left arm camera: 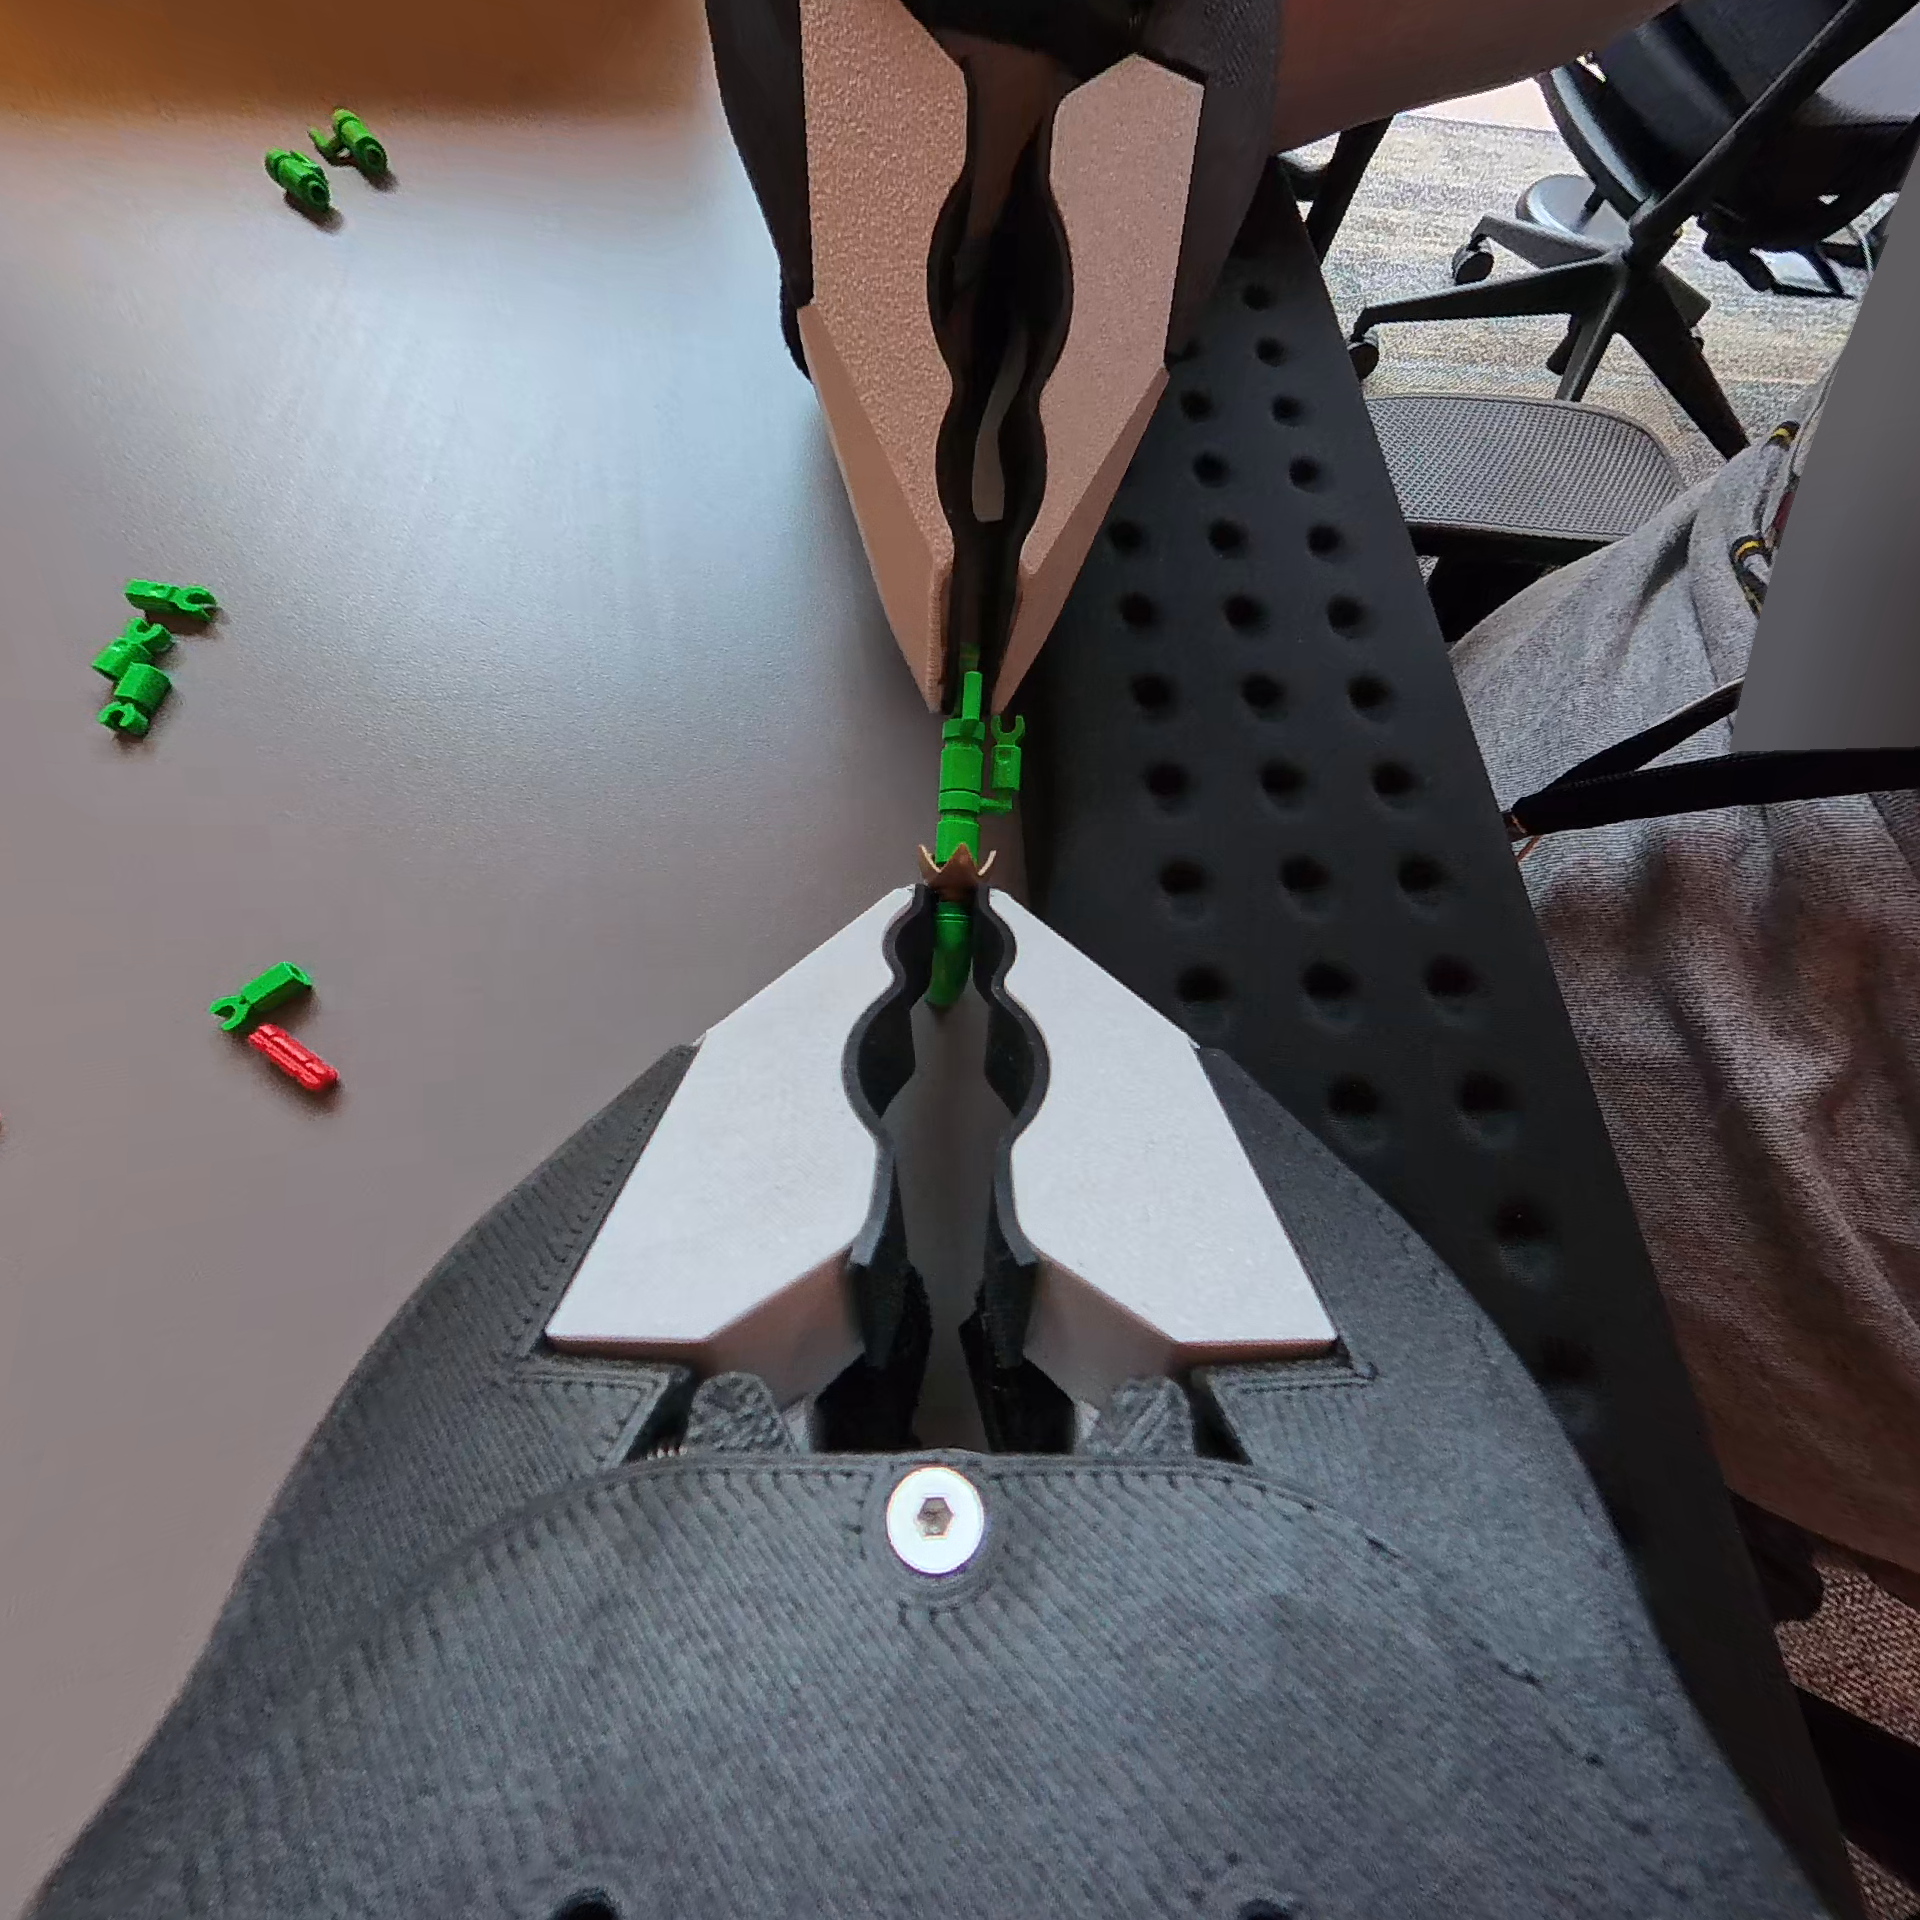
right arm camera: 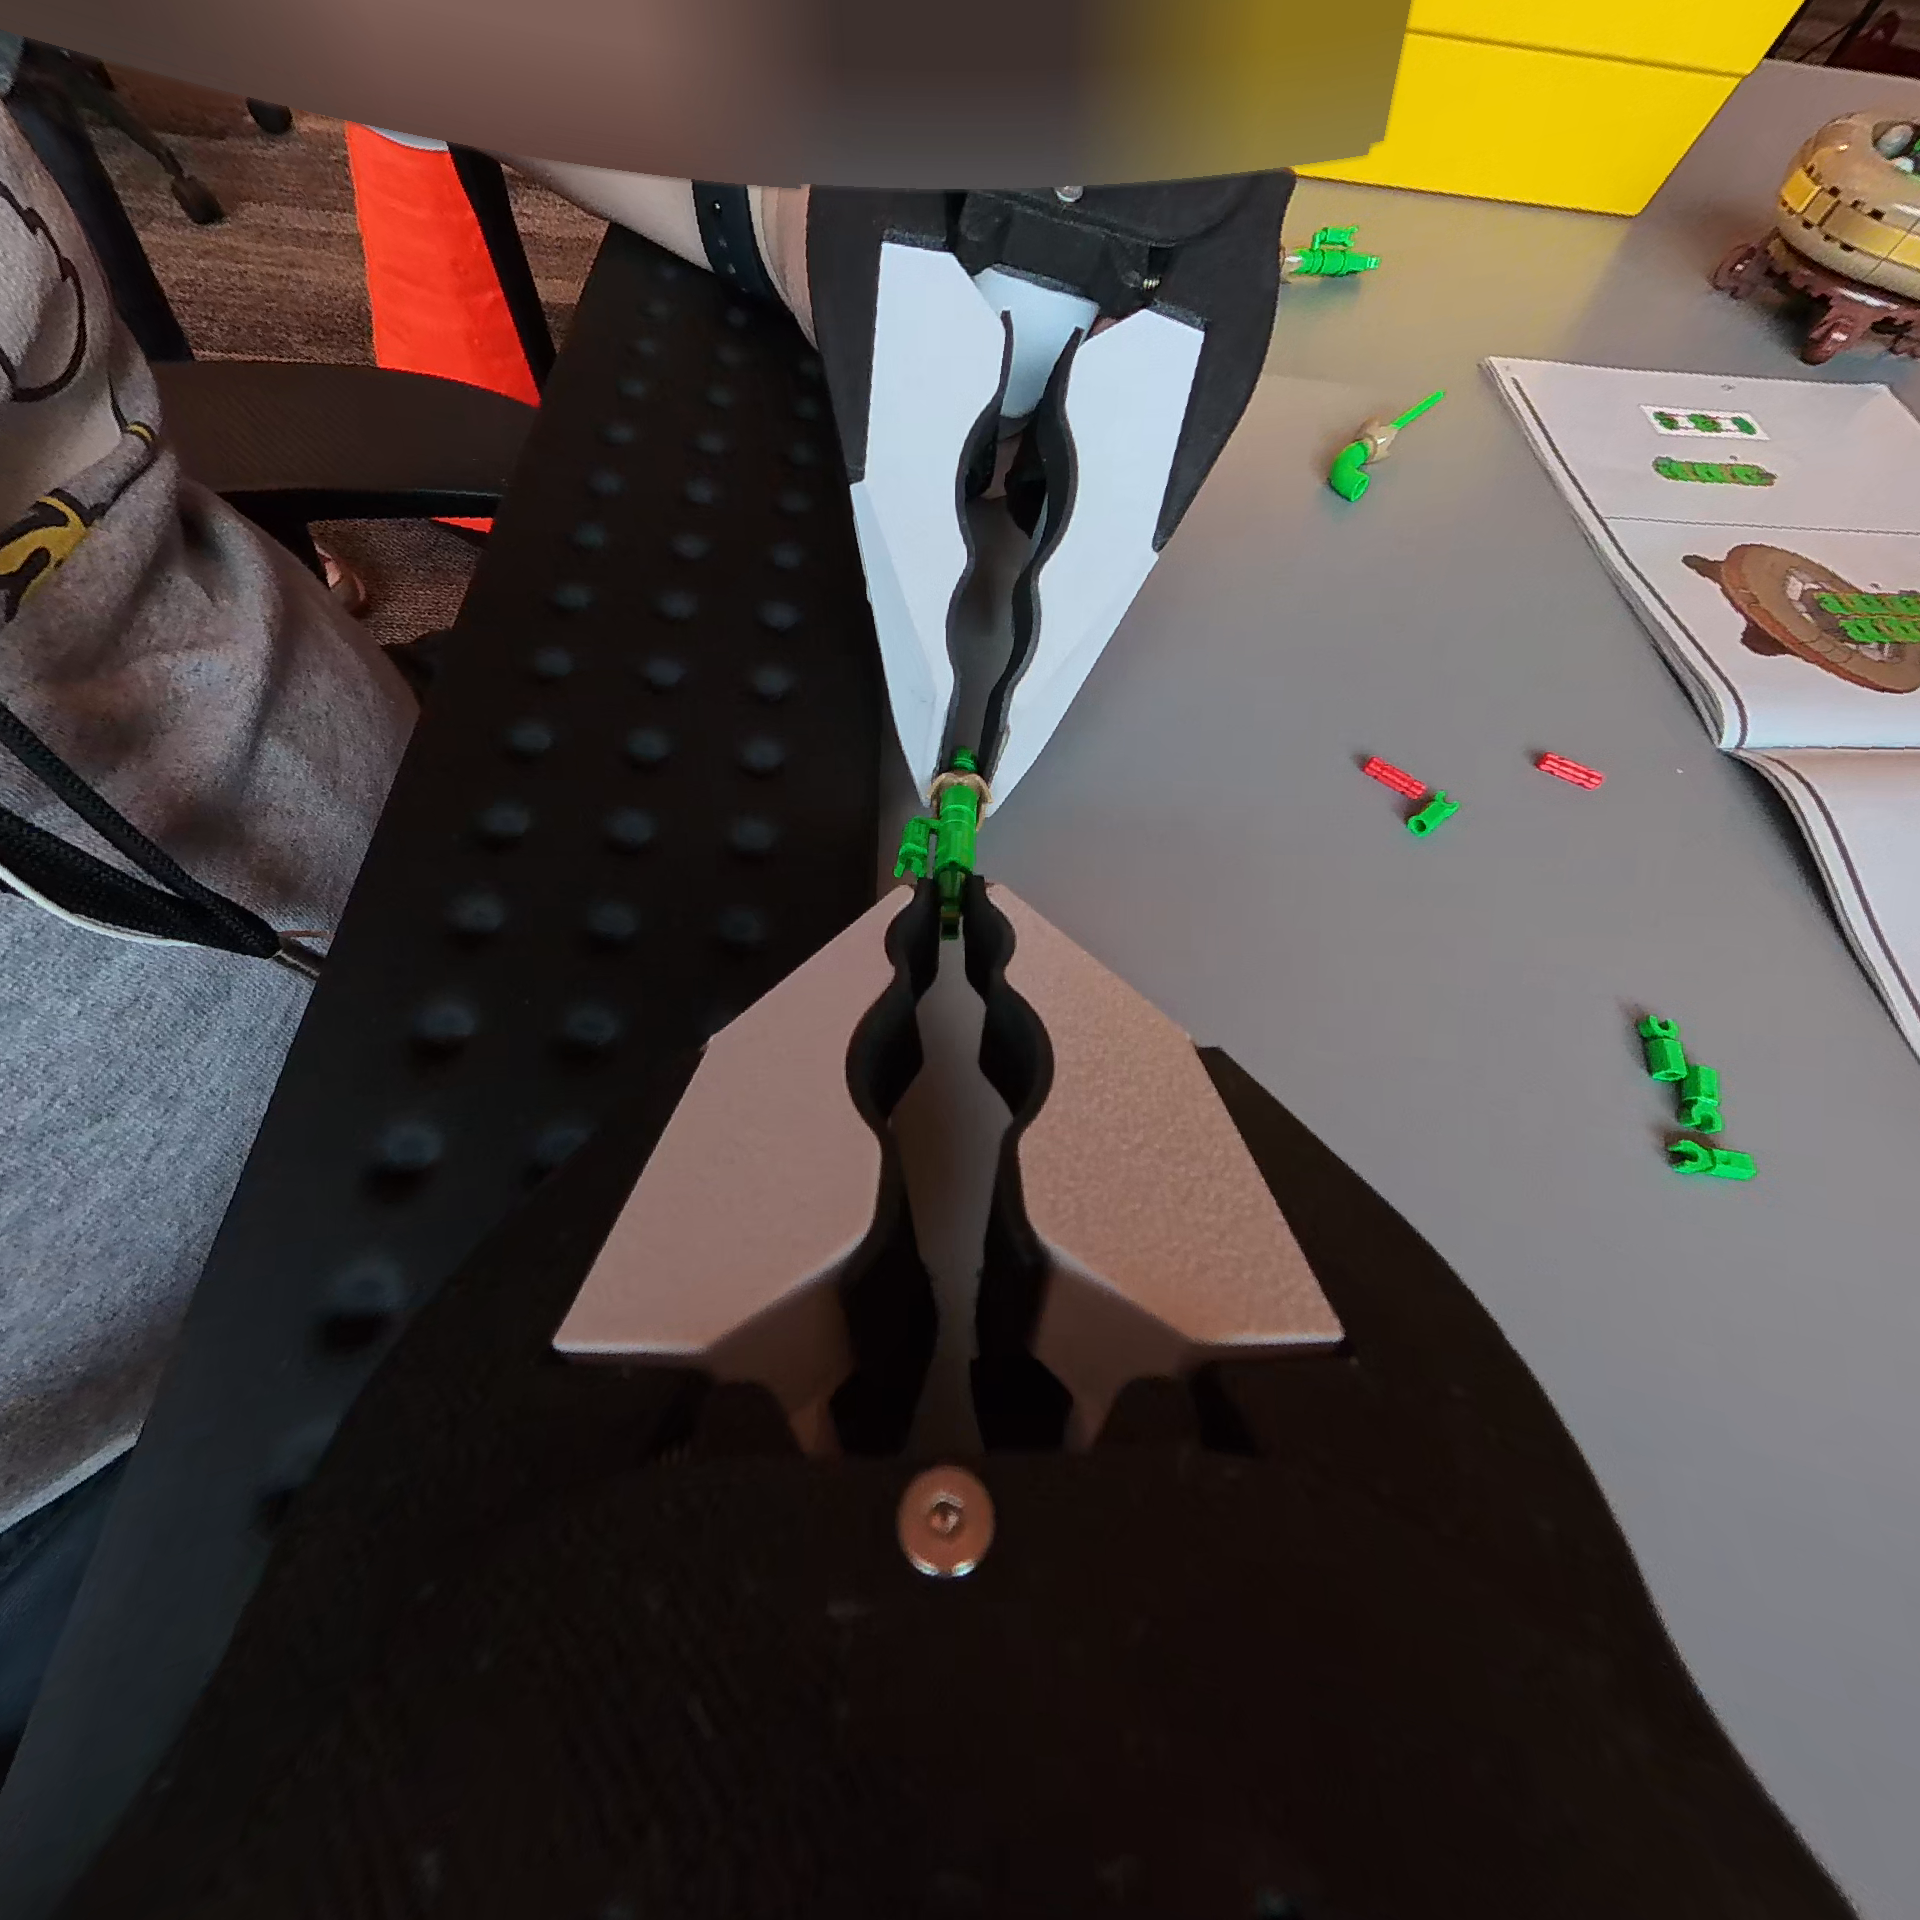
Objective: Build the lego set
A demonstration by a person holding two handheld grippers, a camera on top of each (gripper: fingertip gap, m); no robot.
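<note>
A small green lego stem assembly (left arm camera: 961, 779) with a side clip and a tan collar is held in the air between both grippers, near the table's edge. My left gripper (left arm camera: 951, 899), with white fingers, is shut on its tan-collared end. My right gripper (right arm camera: 951, 899), with brownish fingers, is shut on the opposite thin end. The same assembly shows in the right wrist view (right arm camera: 951, 836). The two grippers point tip to tip: the right gripper (left arm camera: 966, 691) shows opposite in the left wrist view, the left gripper (right arm camera: 961, 790) in the right wrist view.
Loose green clips (left arm camera: 145, 655) (right arm camera: 1694, 1101) and red pins (left arm camera: 296, 1055) (right arm camera: 1569, 771) lie on the grey table. A curved green stem (right arm camera: 1371, 457), an open instruction booklet (right arm camera: 1714, 540), a tan model (right arm camera: 1849, 229) and a yellow box (right arm camera: 1558, 104) sit farther off. A black perforated strip (left arm camera: 1278, 727) borders the table. My left and right fingertips are right by each other.
</note>
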